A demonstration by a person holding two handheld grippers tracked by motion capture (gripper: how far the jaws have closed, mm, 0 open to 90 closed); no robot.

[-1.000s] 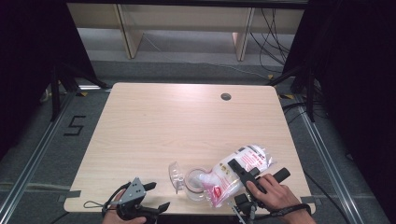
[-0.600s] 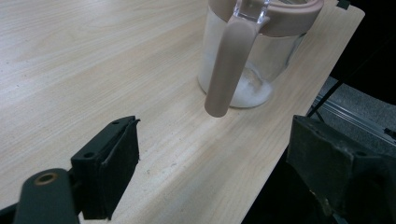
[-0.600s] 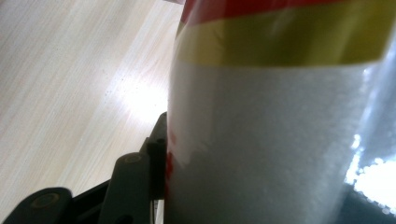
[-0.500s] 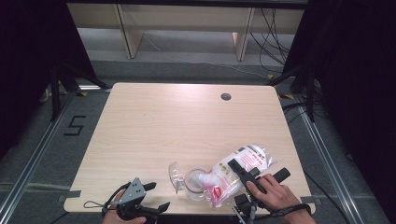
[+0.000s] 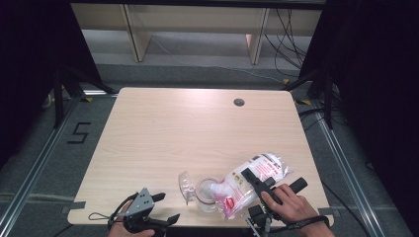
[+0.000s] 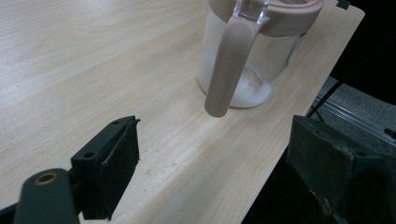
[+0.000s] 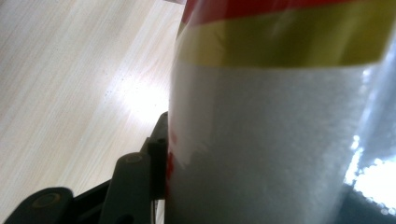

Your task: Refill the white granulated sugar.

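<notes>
Near the front edge of the tabletop (image 5: 163, 133), the right tongs (image 5: 253, 178) grip a plastic bag (image 5: 257, 175) of white powder, tipped so its lower end sits over the mouth of a glass jug (image 5: 206, 195). White powder lies in the jug's bottom. Left tongs (image 5: 160, 215) rest open and empty, near the jug's pink handle (image 6: 229, 70).

table (image 5: 163, 133): matt pale wood | bag (image 5: 257, 177): glossy plastic | jar (image 6: 252, 60): clear glass

Tilted bag (image 5: 257, 178) (white powder) pours into the clear jar (image 5: 206, 193) beside it.
</notes>
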